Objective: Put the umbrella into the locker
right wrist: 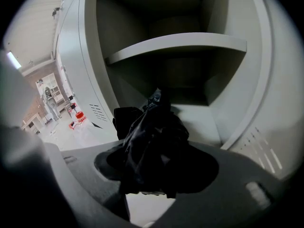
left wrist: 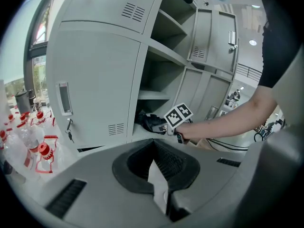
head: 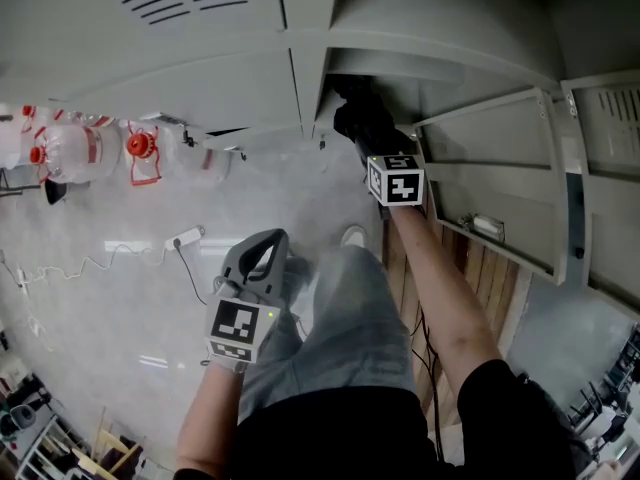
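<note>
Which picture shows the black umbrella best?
The right gripper view: the umbrella fills the middle, between the jaws. The head view shows just a dark lump; the left gripper view, a small dark shape in the locker.

Two claws, left claw (head: 264,256), right claw (head: 362,120); one umbrella (right wrist: 151,137); one open locker door (head: 500,183); one power strip (head: 187,236).

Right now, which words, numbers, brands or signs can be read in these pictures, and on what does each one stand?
No readable text in any view.
Marker cubes: black-and-white square patterns only, no letters.
Bottles: labels, if any, too small to read.
Locker door slot: nothing legible.
Umbrella: plain black, no print visible.
</note>
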A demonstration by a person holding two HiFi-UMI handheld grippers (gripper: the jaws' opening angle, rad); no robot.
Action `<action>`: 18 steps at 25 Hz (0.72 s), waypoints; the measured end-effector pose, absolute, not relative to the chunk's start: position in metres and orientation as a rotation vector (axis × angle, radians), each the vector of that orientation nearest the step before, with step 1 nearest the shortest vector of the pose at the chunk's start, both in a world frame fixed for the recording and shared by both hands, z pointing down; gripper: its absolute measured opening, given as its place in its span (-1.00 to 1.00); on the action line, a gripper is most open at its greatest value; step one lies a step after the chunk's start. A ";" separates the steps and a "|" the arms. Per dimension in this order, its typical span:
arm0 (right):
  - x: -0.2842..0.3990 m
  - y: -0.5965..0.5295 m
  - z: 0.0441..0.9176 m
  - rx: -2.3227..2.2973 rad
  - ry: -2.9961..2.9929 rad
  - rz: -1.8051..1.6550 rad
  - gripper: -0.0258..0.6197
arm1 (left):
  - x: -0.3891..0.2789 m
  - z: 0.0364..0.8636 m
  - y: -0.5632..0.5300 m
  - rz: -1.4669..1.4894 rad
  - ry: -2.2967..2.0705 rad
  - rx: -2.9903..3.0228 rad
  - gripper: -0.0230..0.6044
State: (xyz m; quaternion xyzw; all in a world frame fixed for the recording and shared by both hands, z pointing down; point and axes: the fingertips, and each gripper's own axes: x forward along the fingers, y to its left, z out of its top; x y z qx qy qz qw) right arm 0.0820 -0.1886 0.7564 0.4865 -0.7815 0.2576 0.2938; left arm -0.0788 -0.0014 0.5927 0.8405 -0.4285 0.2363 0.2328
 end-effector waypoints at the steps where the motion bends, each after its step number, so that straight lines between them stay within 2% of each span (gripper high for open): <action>1: 0.081 -0.194 0.758 1.295 -2.080 0.681 -0.11 | -0.077 0.595 -0.001 0.643 -1.175 2.307 -0.89; 11: 0.074 -0.240 0.788 1.278 -2.011 0.655 -0.08 | -0.081 0.609 0.007 0.647 -1.152 2.288 -0.89; 18: 0.078 -0.248 0.808 1.262 -1.970 0.642 0.02 | -0.085 0.613 0.011 0.670 -1.133 2.275 -0.89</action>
